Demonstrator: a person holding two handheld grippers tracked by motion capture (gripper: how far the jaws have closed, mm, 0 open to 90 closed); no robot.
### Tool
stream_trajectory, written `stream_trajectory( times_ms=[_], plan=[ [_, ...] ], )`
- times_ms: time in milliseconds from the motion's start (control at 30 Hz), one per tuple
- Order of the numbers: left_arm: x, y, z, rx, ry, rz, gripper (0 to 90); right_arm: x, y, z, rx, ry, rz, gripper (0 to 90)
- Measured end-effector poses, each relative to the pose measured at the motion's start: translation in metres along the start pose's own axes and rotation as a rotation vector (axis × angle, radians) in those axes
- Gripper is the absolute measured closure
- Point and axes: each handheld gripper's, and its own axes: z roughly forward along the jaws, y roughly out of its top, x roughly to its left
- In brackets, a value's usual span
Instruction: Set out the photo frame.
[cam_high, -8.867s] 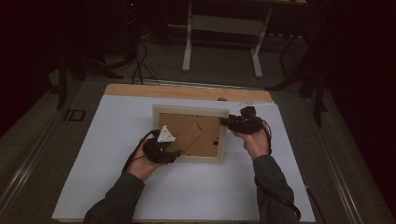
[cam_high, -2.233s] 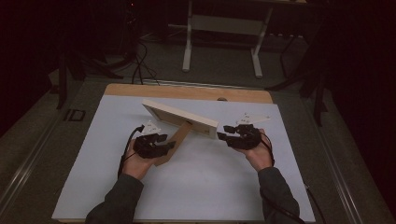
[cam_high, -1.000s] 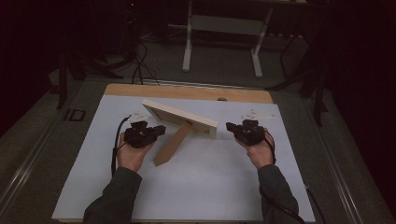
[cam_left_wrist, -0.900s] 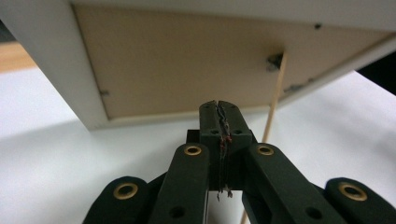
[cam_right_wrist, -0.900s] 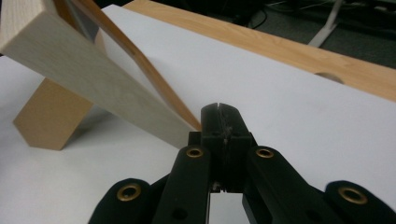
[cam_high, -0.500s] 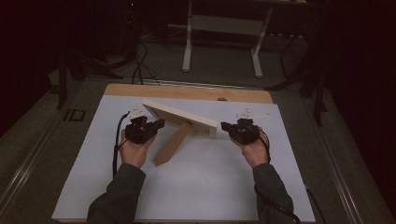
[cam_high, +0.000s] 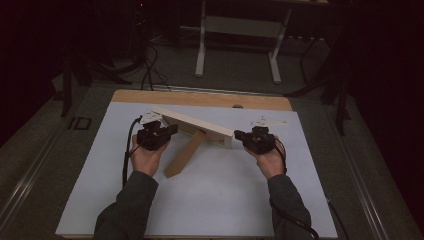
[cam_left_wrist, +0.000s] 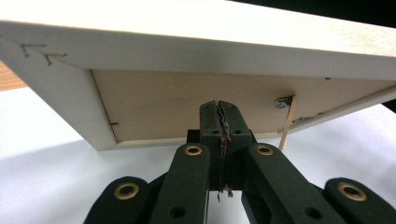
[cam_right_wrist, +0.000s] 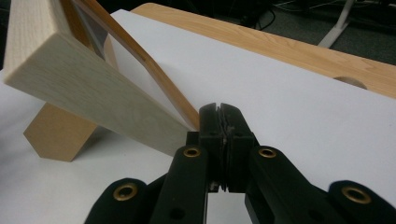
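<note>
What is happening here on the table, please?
A person is setting up a wooden picture frame on a white table. The frame leans tilted, propped on its wooden back stand. The left tool is at the frame's left end and the right tool at its right end. Both tools have their jaws shut with nothing between them; the tips sit close against the frame's ends, and I cannot tell whether they touch.
</note>
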Motion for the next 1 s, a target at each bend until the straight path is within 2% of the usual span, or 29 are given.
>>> stream_trajectory(
  times_ms=[533, 1000],
  plan=[
    [-0.005, 0.006, 0.005, -0.007, -0.002, 0.018, 90.0, 0.004, 0.007, 0.004, -0.012, 0.006, -0.003, 88.0],
    [-0.006, 0.008, 0.009, -0.003, -0.012, -0.002, 90.0, 0.005, 0.011, 0.004, -0.005, 0.001, -0.012, 88.3]
  ],
)
